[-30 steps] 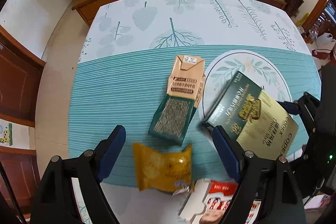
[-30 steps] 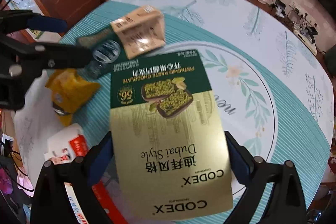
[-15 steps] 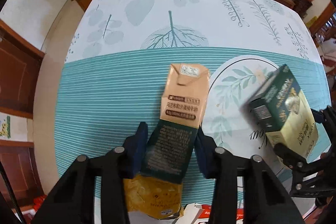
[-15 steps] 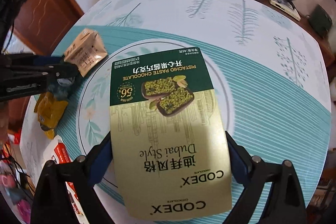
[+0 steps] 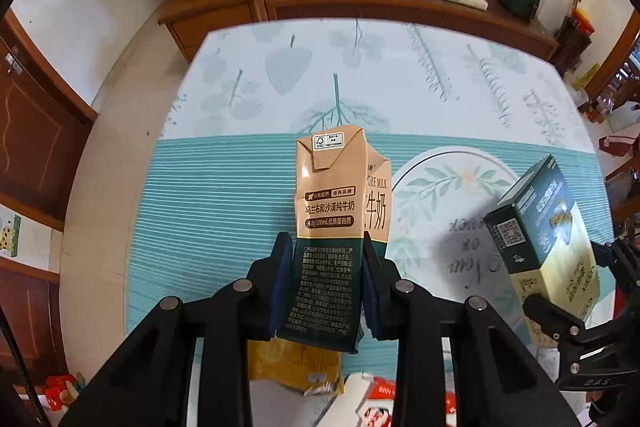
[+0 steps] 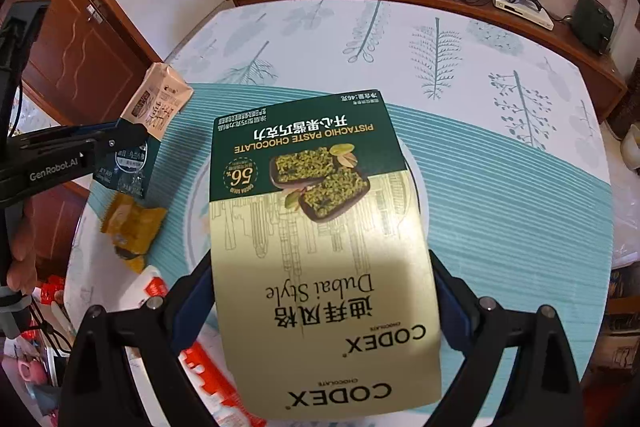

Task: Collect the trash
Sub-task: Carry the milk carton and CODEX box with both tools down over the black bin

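We hold the milk carton (image 5: 328,227) clamped in our left gripper (image 5: 325,291), whose jaws have just closed, and the chocolate box (image 6: 320,239) gripped in our right gripper (image 6: 320,307). Both are off the table (image 5: 224,195); next, carry them to a bin, leaving the yellow wrapper (image 5: 294,367) nearby.

left tongs (image 5: 325,285): were wide above the yellow wrapper (image 5: 294,367), jaws have just been closing, now clamped on milk carton (image 5: 332,211) | milk carton: lifted off surface (image 5: 224,195) | chocolate box (image 6: 320,251): raised by right tongs (image 6: 322,301)
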A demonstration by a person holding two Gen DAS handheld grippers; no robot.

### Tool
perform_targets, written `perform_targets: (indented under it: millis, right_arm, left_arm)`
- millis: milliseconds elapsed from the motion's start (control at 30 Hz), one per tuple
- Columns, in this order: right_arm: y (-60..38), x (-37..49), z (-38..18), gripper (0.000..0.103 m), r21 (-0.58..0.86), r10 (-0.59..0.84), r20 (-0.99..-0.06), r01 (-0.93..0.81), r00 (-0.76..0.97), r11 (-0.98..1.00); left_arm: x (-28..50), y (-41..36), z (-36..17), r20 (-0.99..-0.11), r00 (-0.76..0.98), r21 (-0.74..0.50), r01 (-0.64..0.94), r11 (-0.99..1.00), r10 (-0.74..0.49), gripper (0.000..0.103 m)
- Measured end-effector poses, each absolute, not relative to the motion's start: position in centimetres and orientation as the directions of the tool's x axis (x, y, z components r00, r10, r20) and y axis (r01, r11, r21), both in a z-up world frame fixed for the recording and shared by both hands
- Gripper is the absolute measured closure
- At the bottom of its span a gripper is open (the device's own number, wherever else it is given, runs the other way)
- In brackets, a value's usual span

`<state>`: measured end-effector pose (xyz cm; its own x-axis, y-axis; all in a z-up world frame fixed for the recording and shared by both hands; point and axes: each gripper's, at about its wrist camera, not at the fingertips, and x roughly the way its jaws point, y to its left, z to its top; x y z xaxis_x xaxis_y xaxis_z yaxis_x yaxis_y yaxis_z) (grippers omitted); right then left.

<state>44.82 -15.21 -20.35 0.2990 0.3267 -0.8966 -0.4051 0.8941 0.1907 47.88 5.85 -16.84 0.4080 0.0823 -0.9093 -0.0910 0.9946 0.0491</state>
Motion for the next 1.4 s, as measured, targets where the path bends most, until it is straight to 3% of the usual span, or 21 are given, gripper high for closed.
perform_targets:
  millis: [500, 833, 1133, 1400]
  right_arm:
    - [-14.8, 34.3, -13.0, 0.008, 0.227, 0.349, -0.843, -0.316, 0.410, 0.921]
    - [-13.0, 23.7, -7.0, 0.008, 0.219, 0.311, -0.773, -0.228, 0.553, 0.949]
    - [-10.9, 12.9, -6.2, 0.008, 0.278, 0.271, -0.734, -0.089, 0.622, 0.956]
    - [-9.9, 6.5, -8.3, 0.008, 0.301, 0.261, -0.788, -0.020, 0.558, 0.953]
  left_arm:
    - [34.8, 8.1, -6.2, -0.817, 0.575, -0.035, -0.117, 0.992, 0.039, 0.073]
    - [23.5, 10.1, -0.7, -0.738, 0.674, -0.070, -0.023, 0.997, -0.037, 0.073]
    - [13.6, 12.1, -0.3, -0.691, 0.716, -0.087, 0.055, 0.995, -0.100, 0.073]
    - [8.7, 11.7, -2.7, -0.728, 0.676, -0.074, 0.086, 0.993, -0.113, 0.073]
